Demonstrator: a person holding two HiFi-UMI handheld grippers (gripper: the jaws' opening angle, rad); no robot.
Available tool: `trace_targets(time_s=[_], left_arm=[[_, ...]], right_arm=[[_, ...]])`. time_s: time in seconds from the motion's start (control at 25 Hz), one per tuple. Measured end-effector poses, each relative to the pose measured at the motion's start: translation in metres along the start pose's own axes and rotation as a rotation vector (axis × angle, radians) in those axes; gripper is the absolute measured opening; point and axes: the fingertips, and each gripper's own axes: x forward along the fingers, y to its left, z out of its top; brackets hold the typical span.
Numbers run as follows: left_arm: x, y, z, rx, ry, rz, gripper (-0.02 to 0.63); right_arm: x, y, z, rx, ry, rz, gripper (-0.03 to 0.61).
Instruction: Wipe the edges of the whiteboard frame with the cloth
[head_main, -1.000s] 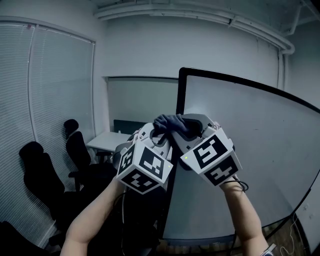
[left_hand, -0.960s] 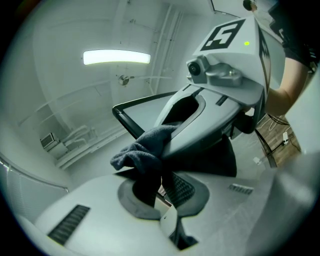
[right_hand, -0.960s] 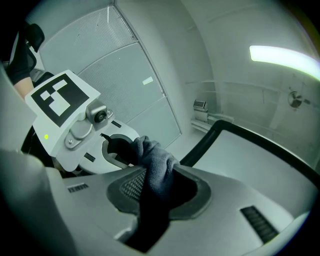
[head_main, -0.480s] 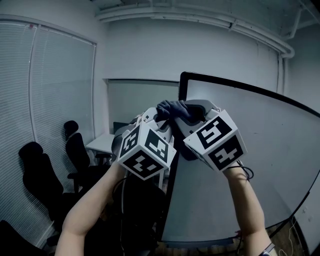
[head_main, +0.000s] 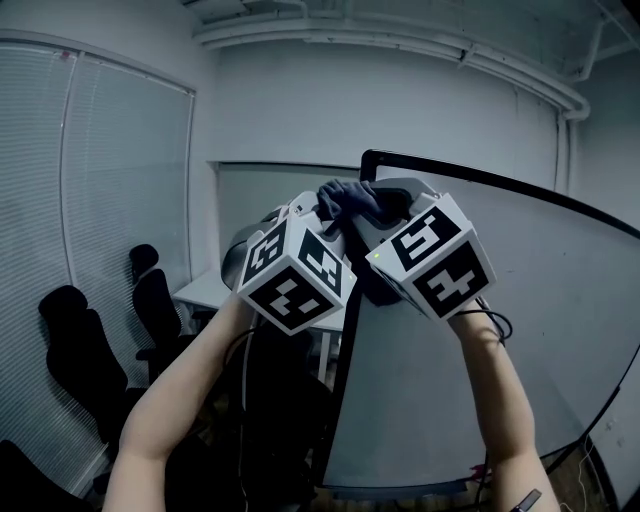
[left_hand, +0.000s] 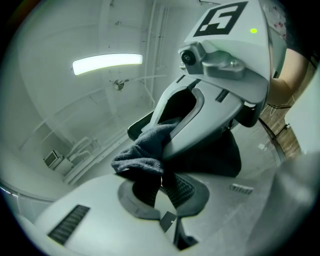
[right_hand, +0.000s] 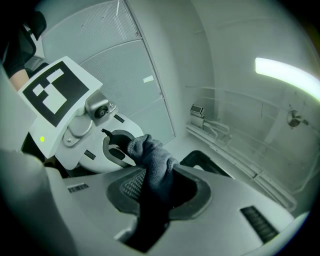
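A dark cloth (head_main: 350, 198) is bunched against the top left corner of the whiteboard's black frame (head_main: 372, 157). Both grippers are raised to that corner, side by side. My left gripper (head_main: 318, 207) is shut on the cloth (left_hand: 142, 150) from the left of the frame. From the board side, my right gripper (head_main: 385, 195) is shut on the same cloth (right_hand: 152, 159). The left gripper view shows the right gripper (left_hand: 172, 120) opposite it. In the right gripper view, the left gripper (right_hand: 120, 145) faces back and the frame corner (right_hand: 200, 159) shows behind the cloth. The cloth hides the frame's surface under it.
Black office chairs (head_main: 72, 340) stand along the window blinds (head_main: 90, 200) at the left. A white desk (head_main: 215, 285) sits behind them. The whiteboard face (head_main: 520, 320) fills the right. Ceiling pipes (head_main: 400, 40) and a strip light (left_hand: 107, 64) run overhead.
Both grippers and the cloth have risen along the left frame edge, from just below the top left corner up onto it. Both stay shut on the cloth.
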Motion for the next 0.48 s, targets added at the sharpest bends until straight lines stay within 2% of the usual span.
trace_targets(time_s=[0.24,0.48], left_arm=[[0.004,0.015,0.007,0.037,0.013,0.042,0.014],[0.011,0.03,0.014,0.04,0.016,0.052,0.014]], right_arm=[[0.002,-0.012,0.011,-0.05,0.007,-0.031,0.101],[0.005,-0.023,0.019,-0.135,0.04,-0.075,0.101]])
